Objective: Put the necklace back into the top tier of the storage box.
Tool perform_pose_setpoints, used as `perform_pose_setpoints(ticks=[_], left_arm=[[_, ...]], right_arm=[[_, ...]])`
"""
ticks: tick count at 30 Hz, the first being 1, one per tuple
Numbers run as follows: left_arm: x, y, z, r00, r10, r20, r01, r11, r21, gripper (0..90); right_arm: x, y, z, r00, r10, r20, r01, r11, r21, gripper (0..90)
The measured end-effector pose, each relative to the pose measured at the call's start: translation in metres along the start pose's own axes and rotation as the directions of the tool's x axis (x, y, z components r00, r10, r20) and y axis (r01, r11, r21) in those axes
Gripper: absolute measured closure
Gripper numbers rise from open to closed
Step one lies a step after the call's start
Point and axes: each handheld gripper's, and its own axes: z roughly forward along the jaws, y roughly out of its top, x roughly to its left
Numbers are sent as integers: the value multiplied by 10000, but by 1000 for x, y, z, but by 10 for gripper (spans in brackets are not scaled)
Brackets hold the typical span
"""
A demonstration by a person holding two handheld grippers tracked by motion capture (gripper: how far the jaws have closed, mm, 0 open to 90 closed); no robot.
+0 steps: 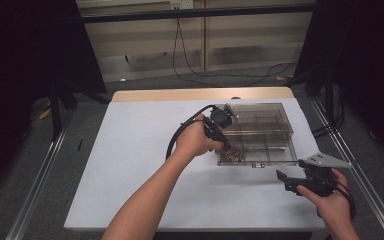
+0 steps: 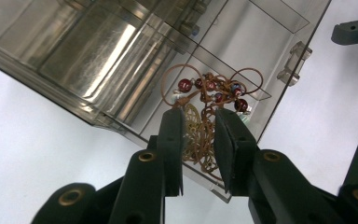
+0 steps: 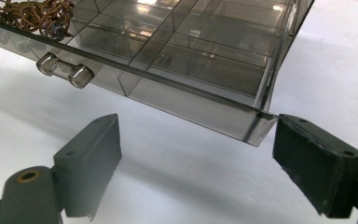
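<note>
A clear plastic compartment box (image 1: pixel 286 125) stands open on the white table. In its near-left compartment lies a tangle of jewellery (image 1: pixel 231 154): brown cord, dark red beads (image 2: pixel 209 88) and a gold filigree pendant. My left gripper (image 1: pixel 226 146) points down into that compartment. Its jaws (image 2: pixel 199 116) stand a little apart with the pendant in the gap, and the pads do not press on it. My right gripper (image 1: pixel 281 179) rests low near the box's front right corner (image 3: pixel 258 128), jaws (image 3: pixel 196 126) wide open and holding nothing. The jewellery (image 3: pixel 30 14) shows at the far left there.
The box's other compartments (image 3: pixel 205 70) look bare. A clear latch (image 3: pixel 64 70) sticks out from its front wall. The white table (image 1: pixel 140 150) has free room left of the box and in front. A black cable (image 1: pixel 180 130) loops from the left gripper.
</note>
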Motion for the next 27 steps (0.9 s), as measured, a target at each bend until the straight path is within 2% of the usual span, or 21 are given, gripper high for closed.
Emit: perform_pose_setpoints(ticks=[7,13,18,27], left_arm=[[6,4,-4,9999,-5,-164,4,10000,-77,750],[12,8,-8,9993,18,-375,-24,9999,-158,789],[18,9,-9,9979,-121,-635,104,9996,-271,836],[27,11,-4,9978,-223,-621,200,9991,-374,885]], right_arm=[[4,1,-4,10000,54,-21,-54,10000,6,210],[6,1,-8,9999,65,154,-66,9999,85,241],[7,0,-10,9994,139,314,-144,9998,162,255],[9,0,-16,9988,132,464,-138,9998,137,315]])
